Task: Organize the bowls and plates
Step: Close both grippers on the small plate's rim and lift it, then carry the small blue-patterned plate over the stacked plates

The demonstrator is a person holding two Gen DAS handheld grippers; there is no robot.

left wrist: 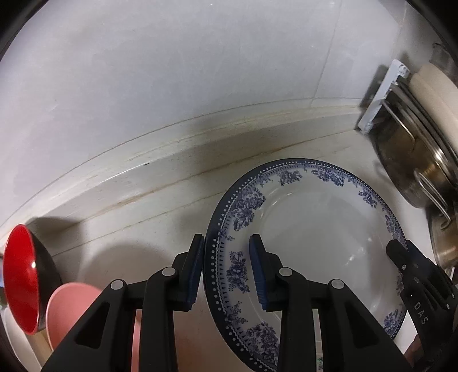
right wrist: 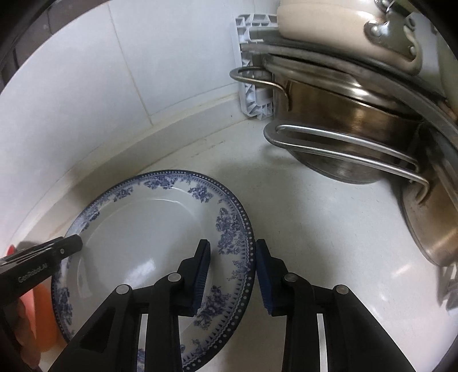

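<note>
A white plate with a blue floral rim [left wrist: 320,229] [right wrist: 148,229] is over the white counter. My left gripper [left wrist: 226,271] straddles its left rim, one finger outside and one inside, with a clear gap on each side of the rim. My right gripper [right wrist: 232,274] straddles the right rim the same way, jaws apart. Each gripper shows in the other's view: the right one in the left wrist view [left wrist: 406,263], the left one in the right wrist view [right wrist: 57,251]. A red bowl [left wrist: 21,280] and a pink bowl [left wrist: 74,309] sit at the far left.
Stacked steel pots with wire handles [right wrist: 357,134] and a cream pot [right wrist: 329,25] stand at the right, with a white plastic rack [right wrist: 252,71] behind them. A tiled wall [left wrist: 171,71] closes the back of the counter [right wrist: 329,229].
</note>
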